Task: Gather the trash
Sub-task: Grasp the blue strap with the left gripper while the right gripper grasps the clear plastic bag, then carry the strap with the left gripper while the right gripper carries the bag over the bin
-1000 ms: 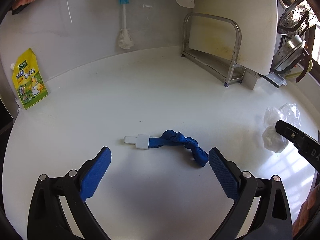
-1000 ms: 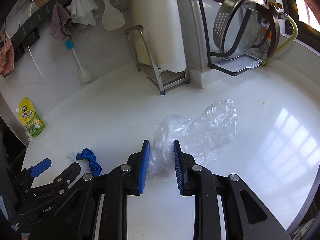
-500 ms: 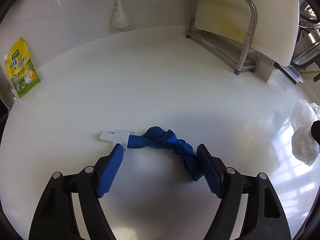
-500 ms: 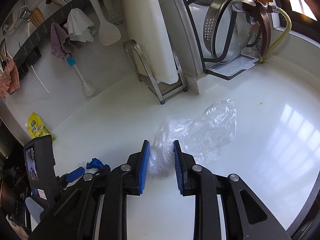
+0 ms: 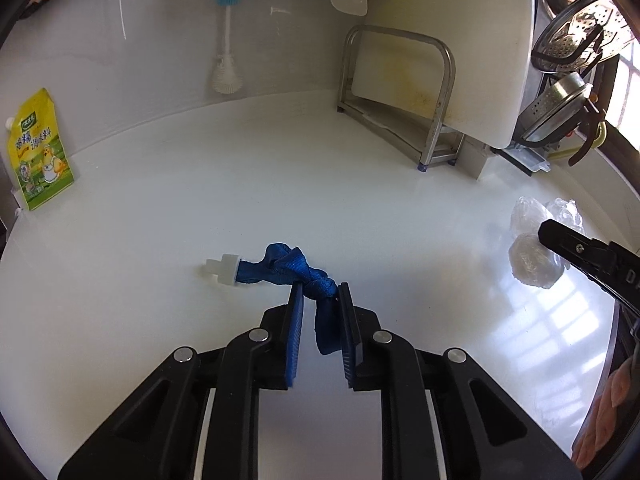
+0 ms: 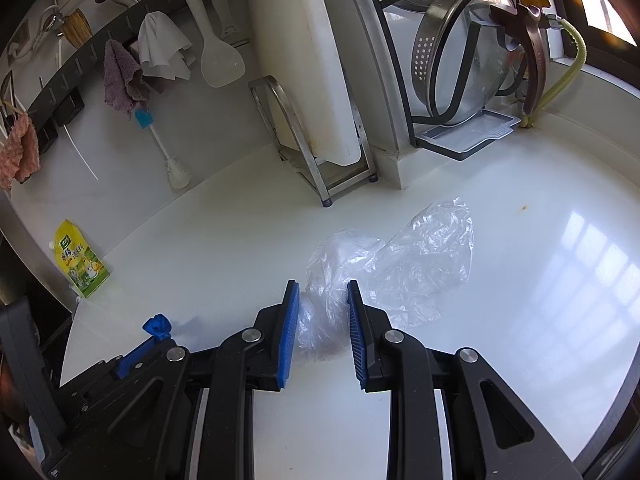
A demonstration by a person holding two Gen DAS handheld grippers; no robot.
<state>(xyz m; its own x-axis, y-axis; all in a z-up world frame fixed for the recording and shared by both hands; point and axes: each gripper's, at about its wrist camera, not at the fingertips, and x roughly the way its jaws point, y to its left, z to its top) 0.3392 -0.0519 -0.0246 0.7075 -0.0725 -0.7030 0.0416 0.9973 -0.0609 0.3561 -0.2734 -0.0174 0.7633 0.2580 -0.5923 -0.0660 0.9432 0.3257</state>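
A twisted blue pouch point(image 5: 294, 268) with a white spout at its left end lies on the white counter point(image 5: 280, 184). My left gripper point(image 5: 320, 294) is shut on the pouch's right, knotted end. In the right wrist view the blue pouch point(image 6: 158, 326) peeks out at lower left above the left gripper's body. A crumpled clear plastic bag point(image 6: 404, 268) lies on the white counter point(image 6: 520, 240), and my right gripper point(image 6: 323, 290) is shut on its near left corner. From the left wrist view the clear bag point(image 5: 534, 240) shows at the right, partly behind the right gripper's black finger.
A yellow-green pouch point(image 5: 38, 156) leans on the back wall at left. A metal rack with a white cutting board point(image 5: 436, 60) stands at the back. Pot lids and a strainer rack point(image 6: 468, 52) fill the far right corner. A bottle brush point(image 6: 166, 148) hangs on the wall.
The left gripper moved in over the blue pouch and its jaws went from wide open to shut on the knotted end. The right gripper kept its hold on the clear bag.
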